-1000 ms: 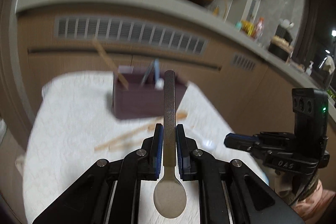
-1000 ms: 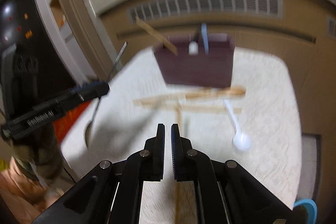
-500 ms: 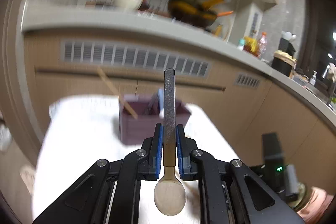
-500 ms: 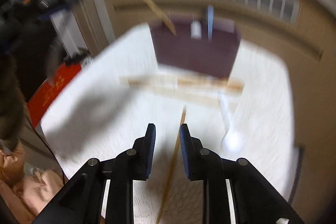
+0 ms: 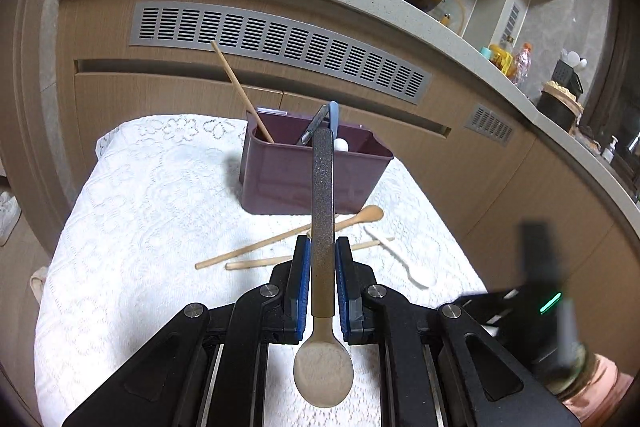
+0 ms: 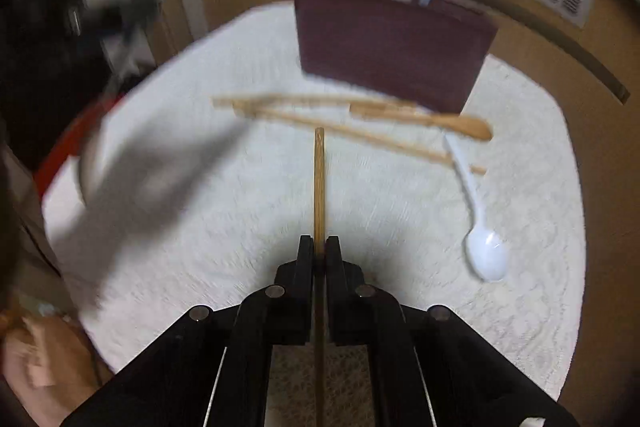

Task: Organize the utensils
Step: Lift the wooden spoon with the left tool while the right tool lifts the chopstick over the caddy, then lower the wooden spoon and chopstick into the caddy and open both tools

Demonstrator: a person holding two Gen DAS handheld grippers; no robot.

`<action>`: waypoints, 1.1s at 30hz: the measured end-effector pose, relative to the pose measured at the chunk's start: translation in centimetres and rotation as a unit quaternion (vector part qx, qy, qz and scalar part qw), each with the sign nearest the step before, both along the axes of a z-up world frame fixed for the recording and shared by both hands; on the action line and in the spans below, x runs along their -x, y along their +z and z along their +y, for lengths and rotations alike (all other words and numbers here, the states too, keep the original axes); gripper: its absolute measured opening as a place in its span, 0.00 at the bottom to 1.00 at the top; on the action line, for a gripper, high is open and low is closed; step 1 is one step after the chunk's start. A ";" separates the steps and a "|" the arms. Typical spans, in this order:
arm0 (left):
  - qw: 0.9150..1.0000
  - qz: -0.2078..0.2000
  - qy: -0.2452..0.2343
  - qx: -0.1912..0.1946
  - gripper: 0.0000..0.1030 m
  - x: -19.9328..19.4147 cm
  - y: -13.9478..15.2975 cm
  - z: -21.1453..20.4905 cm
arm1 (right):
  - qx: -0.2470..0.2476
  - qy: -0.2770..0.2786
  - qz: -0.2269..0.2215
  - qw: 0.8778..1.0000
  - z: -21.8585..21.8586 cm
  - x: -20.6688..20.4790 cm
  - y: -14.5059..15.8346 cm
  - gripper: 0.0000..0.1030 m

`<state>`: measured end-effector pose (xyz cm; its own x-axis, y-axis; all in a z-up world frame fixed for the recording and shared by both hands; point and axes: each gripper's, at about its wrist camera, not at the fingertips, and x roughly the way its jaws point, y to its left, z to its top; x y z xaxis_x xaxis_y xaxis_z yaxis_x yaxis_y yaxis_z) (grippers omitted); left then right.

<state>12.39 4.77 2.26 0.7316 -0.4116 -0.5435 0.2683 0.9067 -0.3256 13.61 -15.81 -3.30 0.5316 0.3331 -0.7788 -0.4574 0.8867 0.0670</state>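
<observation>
Wooden chopstick point(image 6: 319, 187) is lying on the white cloth point(image 6: 200, 227), pointing straight ahead toward the purple bin point(image 6: 392, 43) — the right gripper point(image 6: 319, 251) is pinching it tight. The left gripper point(image 5: 322, 267) is squeezing a spoon point(image 5: 323, 307), its handle aiming at the bin too.

maroon utensil bin point(image 5: 312, 175), white lace-patterned tablecloth point(image 5: 132, 227), white plastic spoon point(image 6: 480, 227).

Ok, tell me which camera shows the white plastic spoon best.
The right wrist view: the white plastic spoon lies whole on the lace cloth, bowl nearest the camera. In the left wrist view the same spoon is smaller and sits partly behind the left gripper.
</observation>
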 end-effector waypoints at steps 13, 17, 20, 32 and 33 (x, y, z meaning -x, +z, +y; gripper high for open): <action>0.997 -0.072 0.008 0.021 0.12 0.3 3.7 -0.8 | -0.137 -0.043 -0.131 0.981 -3.5 0.9 9.5 0.06; 0.986 -0.165 0.014 0.031 0.12 -1.3 10.5 -0.7 | -0.163 -0.045 -0.260 0.951 -4.0 -0.2 17.9 0.06; 0.970 -0.238 0.030 0.037 0.12 -2.6 14.5 -0.6 | -0.178 -0.040 -0.317 0.931 -3.9 -1.8 21.8 0.06; 0.973 -0.224 0.057 0.028 0.12 -14.4 10.8 -0.6 | -0.174 -0.068 -0.323 0.928 -1.3 -14.6 18.8 0.06; 0.976 -0.209 0.059 0.025 0.12 -15.7 9.9 -0.6 | -0.172 -0.069 -0.317 0.930 -1.3 -15.2 18.2 0.06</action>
<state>28.11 4.21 12.14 0.9289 -0.3298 -0.1687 0.2822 0.9249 -0.2547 28.80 -17.11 14.90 0.9039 0.3990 -0.1543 -0.3849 0.9159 0.1139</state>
